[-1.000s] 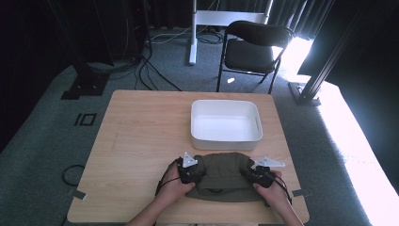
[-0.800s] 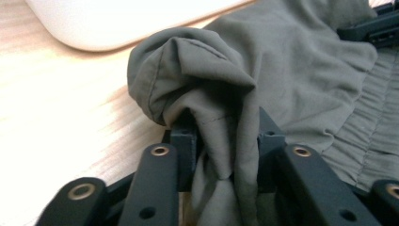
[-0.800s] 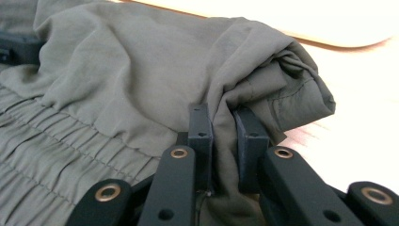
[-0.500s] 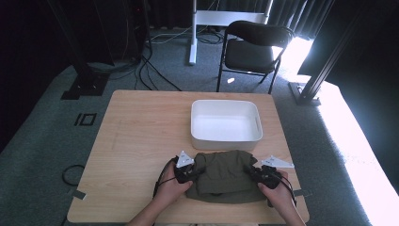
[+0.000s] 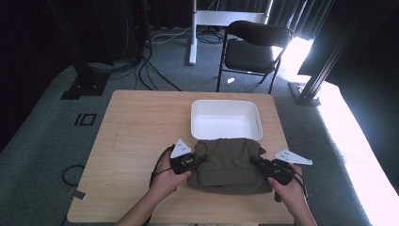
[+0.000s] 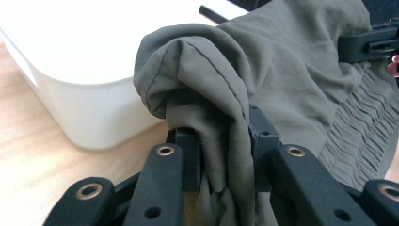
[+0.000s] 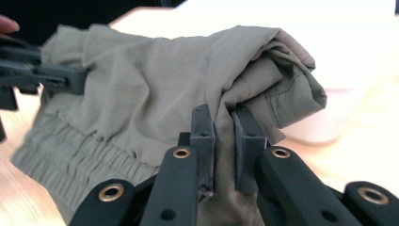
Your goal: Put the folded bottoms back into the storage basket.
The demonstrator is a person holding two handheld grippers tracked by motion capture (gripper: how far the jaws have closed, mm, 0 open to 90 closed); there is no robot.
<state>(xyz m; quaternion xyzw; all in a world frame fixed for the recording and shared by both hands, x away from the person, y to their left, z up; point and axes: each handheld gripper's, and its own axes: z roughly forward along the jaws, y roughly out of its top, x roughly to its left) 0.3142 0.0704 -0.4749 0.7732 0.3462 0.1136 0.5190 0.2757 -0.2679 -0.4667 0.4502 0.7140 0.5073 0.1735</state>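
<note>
An olive-green folded garment (image 5: 228, 162) with an elastic waistband lies near the table's front edge, its far edge against the white tray (image 5: 226, 118). My left gripper (image 5: 200, 159) is shut on the garment's left edge; in the left gripper view the cloth (image 6: 263, 80) bunches up between the black jaws (image 6: 225, 155). My right gripper (image 5: 256, 162) is shut on the garment's right edge, and in the right gripper view a fold of the cloth (image 7: 188, 89) runs down between the jaws (image 7: 223, 141). The part of the garment held by both grippers is lifted a little off the table.
The white tray stands empty just behind the garment, at the middle of the wooden table (image 5: 136, 136). A black folding chair (image 5: 251, 49) stands on the floor beyond the table. Bare tabletop stretches to the left of my left hand.
Both grippers have moved away from me with the garment, carrying its far edge up to the tray's near wall. The cloth is more bunched than before.
</note>
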